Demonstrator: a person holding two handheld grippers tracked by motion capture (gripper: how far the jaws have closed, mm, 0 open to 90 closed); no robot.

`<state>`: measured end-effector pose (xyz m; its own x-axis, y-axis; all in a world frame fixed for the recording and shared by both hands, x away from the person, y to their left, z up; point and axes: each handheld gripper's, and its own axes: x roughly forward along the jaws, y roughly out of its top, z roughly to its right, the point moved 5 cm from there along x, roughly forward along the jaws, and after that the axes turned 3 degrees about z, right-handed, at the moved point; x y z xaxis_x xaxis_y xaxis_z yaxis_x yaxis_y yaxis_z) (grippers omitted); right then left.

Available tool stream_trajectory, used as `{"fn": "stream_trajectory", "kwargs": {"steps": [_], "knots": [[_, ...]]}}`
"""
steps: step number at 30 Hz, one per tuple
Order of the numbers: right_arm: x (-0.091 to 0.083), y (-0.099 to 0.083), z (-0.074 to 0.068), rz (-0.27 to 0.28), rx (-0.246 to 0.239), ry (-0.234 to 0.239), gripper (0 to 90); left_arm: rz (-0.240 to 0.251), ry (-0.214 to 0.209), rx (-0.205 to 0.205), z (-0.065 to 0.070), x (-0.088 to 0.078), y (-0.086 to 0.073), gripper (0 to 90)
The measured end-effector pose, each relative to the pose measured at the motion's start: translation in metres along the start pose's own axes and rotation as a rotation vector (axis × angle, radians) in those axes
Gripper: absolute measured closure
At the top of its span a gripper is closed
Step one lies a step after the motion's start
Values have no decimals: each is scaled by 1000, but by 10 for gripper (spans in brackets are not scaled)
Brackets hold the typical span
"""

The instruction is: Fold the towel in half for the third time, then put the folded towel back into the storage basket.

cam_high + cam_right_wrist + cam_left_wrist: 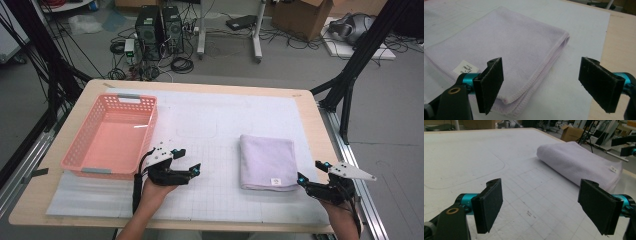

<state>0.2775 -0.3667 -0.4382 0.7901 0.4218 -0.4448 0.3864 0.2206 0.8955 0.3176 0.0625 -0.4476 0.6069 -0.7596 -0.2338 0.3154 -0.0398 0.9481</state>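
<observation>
A folded lilac towel (266, 161) with a small white label lies flat on the white gridded mat, right of centre. My right gripper (313, 173) hovers at the towel's near right corner, jaws wide open with nothing between them; the towel (506, 55) sits just ahead of and under its left jaw. My left gripper (188, 161) rests over the mat beside the pink basket (90, 151), jaws open and empty. From the left gripper view the towel (579, 166) lies ahead to the right, and the gripper (544, 207) frames bare mat.
The pink basket stands empty at the table's left. The white mat (210, 125) covers most of the wooden table (320, 125). Black frame legs, computers and cables stand on the floor beyond the far edge.
</observation>
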Motion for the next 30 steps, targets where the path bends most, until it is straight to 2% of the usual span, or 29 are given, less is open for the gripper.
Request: {"fn": "stream_trajectory", "kwargs": {"steps": [9, 14, 18, 22, 24, 30], "knots": [[-2, -3, 4, -22, 48, -4, 186, -36, 22, -6, 0, 8, -5, 203], [-4, -3, 7, -12, 45, -11, 185, -63, 11, -4, 3, 17, -7, 203], [-2, -3, 4, -14, 50, 5, 185, -83, 1, -23, 4, 25, -7, 203], [-1, -5, 4, -18, 55, 10, 185, -106, -32, -32, 7, 40, -1, 238], [0, -6, 5, -23, 50, 8, 185, -104, -55, -57, 10, 49, 1, 233], [2, -8, 4, -41, 38, 14, 185, -143, -76, -49, 21, 84, 7, 245]]}}
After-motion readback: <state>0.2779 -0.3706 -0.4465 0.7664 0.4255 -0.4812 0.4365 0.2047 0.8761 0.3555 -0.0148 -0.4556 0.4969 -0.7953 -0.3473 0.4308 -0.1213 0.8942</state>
